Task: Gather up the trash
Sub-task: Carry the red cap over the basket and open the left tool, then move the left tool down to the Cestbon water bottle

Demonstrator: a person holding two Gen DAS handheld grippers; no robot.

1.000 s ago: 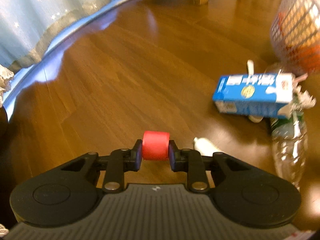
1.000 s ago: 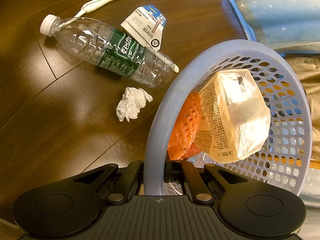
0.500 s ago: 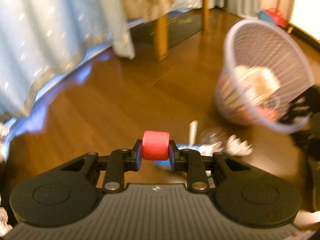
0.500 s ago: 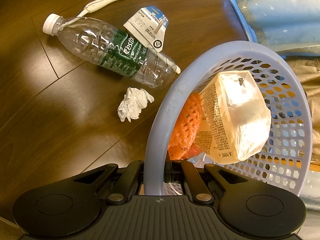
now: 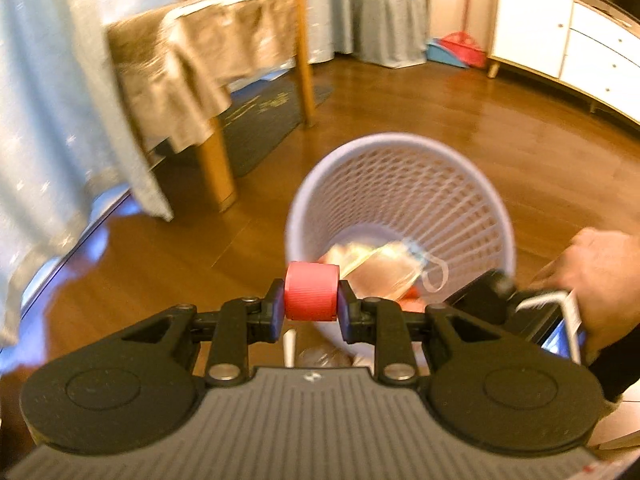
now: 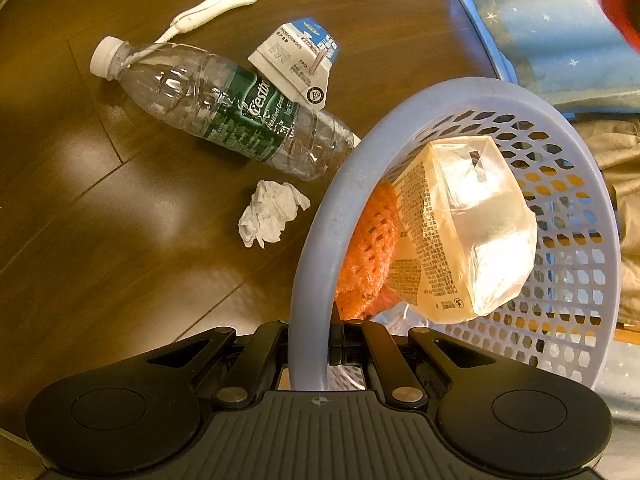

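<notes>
My left gripper [image 5: 311, 298] is shut on a red ribbed bottle cap [image 5: 311, 296], held just before the near rim of the lilac mesh basket [image 5: 404, 142]. My right gripper [image 6: 309, 344] is shut on the basket's rim [image 6: 310, 312], tilting it. A clear plastic bag [image 6: 464, 224] and orange netting [image 6: 368, 248] lie inside the basket. On the floor beside it lie a clear bottle with a green label [image 6: 224, 108], a blue-and-white carton [image 6: 296, 60], a crumpled tissue [image 6: 270, 212] and a white wrapper [image 6: 216, 4].
A person's hand [image 5: 592, 276] holds the right gripper at the basket's right. A cloth-draped wooden table [image 5: 208, 64] and a pale blue curtain [image 5: 52, 120] stand to the left, a dark mat [image 5: 264, 116] beyond. White cabinets [image 5: 560, 44] line the far right wall.
My left gripper has swung up and right with the red cap, from above the floor litter to facing the basket's mouth. The right gripper has kept its hold on the rim.
</notes>
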